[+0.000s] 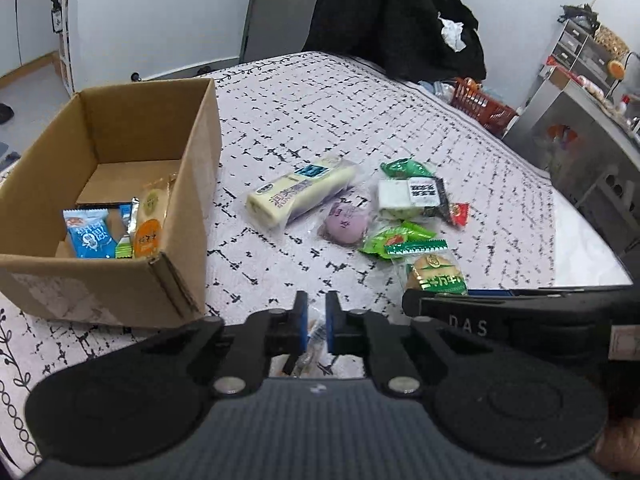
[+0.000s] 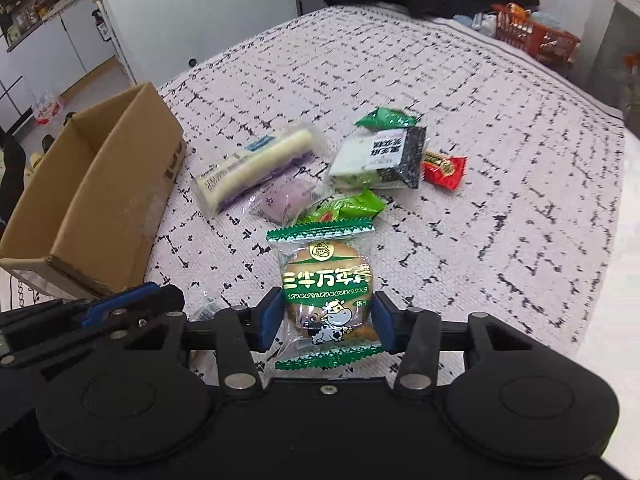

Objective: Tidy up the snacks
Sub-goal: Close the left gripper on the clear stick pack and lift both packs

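A cardboard box [image 1: 192, 168] stands at the left on the patterned bed cover and holds a blue packet [image 1: 89, 236] and an orange cake packet [image 1: 150, 224]. My left gripper [image 1: 316, 326] is nearly shut on a small clear wrapper [image 1: 314, 338] just right of the box. My right gripper [image 2: 326, 318] is shut on a green biscuit packet [image 2: 328, 292], which also shows in the left wrist view [image 1: 438, 276]. Loose snacks lie beyond: a long cream roll [image 1: 300, 196], a purple bun [image 1: 346, 222], green packets [image 1: 394, 238], a black-and-white sandwich pack [image 1: 412, 196], a red candy [image 2: 444, 168].
A red basket [image 1: 480, 106] and dark clothing [image 1: 400, 16] sit at the far end of the bed. A metal cabinet [image 1: 580, 148] stands to the right. The bed's right edge [image 1: 588, 248] is close to the snacks.
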Demonstrator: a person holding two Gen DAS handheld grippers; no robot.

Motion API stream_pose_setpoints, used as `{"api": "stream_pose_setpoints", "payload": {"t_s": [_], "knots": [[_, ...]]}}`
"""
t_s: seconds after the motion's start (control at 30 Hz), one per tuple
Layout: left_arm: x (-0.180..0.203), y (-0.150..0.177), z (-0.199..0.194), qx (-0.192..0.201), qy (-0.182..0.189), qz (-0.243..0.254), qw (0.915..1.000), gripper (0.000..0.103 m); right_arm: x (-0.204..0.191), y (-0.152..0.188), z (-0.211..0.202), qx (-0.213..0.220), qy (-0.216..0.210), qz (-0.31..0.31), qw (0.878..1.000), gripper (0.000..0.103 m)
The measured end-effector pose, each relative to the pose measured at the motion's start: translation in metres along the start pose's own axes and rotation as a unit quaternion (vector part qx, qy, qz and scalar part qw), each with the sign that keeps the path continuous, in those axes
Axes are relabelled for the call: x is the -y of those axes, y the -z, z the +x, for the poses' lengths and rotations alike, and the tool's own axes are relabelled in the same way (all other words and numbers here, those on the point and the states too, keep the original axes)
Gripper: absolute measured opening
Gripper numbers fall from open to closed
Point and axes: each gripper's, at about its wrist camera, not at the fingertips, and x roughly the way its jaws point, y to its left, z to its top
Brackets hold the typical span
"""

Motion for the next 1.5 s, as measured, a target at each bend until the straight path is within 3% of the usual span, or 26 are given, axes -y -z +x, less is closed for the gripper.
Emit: {"api": "stream_pose_setpoints", "payload": {"t_s": [0.27,0.37,0.43,0.5,0.93,1.13,1.2,1.3,1.5], "knots": [[-0.013,0.009,0.000,-0.004,0.021,-0.011,0.9997,0.010,0.007,0.007,-0.016,0.007,0.017,0.031,0.999,0.047],[-0.015,0.010,0.002,-0.004,0.020,-0.006,0.9998,0.027,0.011,0.009,-0.021,0.019,0.020,0.045,0.999,0.047],[-0.017,0.010,0.002,-0.003,0.021,-0.012,0.9997,0.047,0.013,0.010,-0.020,0.018,0.018,0.054,0.998,0.047],[-0.017,0.011,0.002,0.003,0.022,-0.015,0.9996,0.049,0.014,0.011,-0.020,0.018,0.018,0.055,0.998,0.047],[-0.003,0.023,0.020,-0.006,0.024,-0.002,0.9997,0.049,0.026,0.016,-0.012,0.013,0.001,0.081,0.997,0.047],[0.003,0.032,0.032,-0.026,-0.001,0.028,0.9993,0.048,0.030,0.016,-0.008,0.011,-0.011,0.090,0.996,0.047],[0.004,0.034,0.034,-0.027,-0.010,0.037,0.9989,0.043,0.030,0.015,-0.007,0.010,-0.015,0.090,0.996,0.047],[0.005,0.035,0.034,-0.028,-0.028,0.046,0.9982,0.019,0.029,0.015,-0.007,0.010,-0.018,0.086,0.996,0.047],[0.006,0.024,0.021,-0.022,-0.020,0.042,0.9987,0.018,0.027,0.012,-0.015,0.020,-0.024,0.083,0.996,0.047]]}}
